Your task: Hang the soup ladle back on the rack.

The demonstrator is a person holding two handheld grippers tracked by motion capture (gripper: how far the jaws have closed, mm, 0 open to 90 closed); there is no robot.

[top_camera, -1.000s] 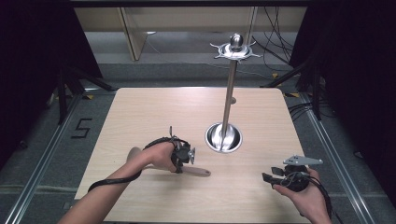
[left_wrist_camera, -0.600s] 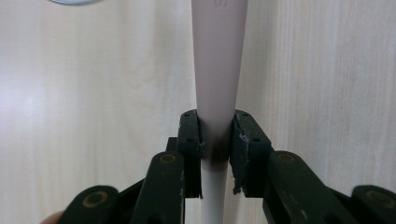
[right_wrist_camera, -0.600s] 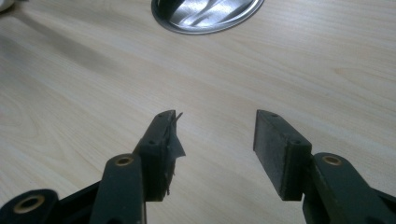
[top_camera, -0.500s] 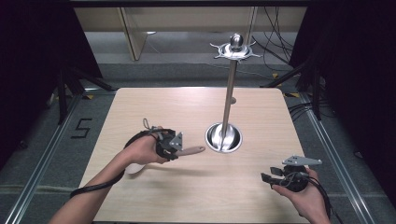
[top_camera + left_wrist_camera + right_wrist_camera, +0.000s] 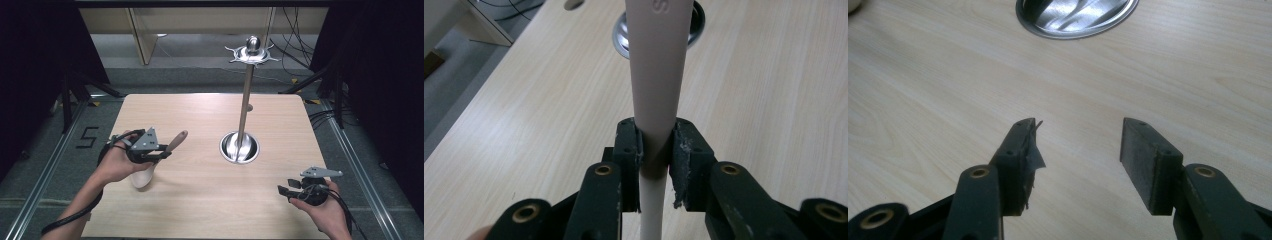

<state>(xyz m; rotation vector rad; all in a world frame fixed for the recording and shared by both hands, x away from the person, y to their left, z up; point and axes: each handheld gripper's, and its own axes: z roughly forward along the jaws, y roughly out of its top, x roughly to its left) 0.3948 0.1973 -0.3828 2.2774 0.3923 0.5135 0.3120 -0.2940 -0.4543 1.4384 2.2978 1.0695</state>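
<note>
While the spoon is off the table, the scene reads like this, one view after another.

High view, left gripper [image 5: 162, 152]: held over the near-left part of the table [image 5: 200, 210] and clamped on the handle of a pale spoon [image 5: 159, 161]. The handle rises toward the stand and the bowl hangs low by the hand, which suits carrying it toward the rack.

High view, stand [image 5: 244, 107]: a metal pole rising from a round base [image 5: 240, 147] at mid-table, topped by a spiked hanging ring [image 5: 252, 53]. It is well apart from the spoon, so the carry is, I judge, barely begun.

High view, right gripper [image 5: 289, 191]: resting at the near-right corner in the hand, away from both spoon and stand, seemingly kept in reserve.

Left gripper view, grip: both jaws are pressed flat on the spoon handle [image 5: 656, 75] from either side, low on the shaft. That leaves the long upper end free to be offered up to a hook. A hole in the handle tip may be present, but the frame cuts it off.

Left gripper view, aim: the handle points at the stand's base [image 5: 696, 25], so the gripper already faces its goal.

Right gripper view, jaws: spread wide with bare table [image 5: 923, 75] between them and nothing held. The base [image 5: 1078, 17] lies ahead, so it faces the stand.
</note>
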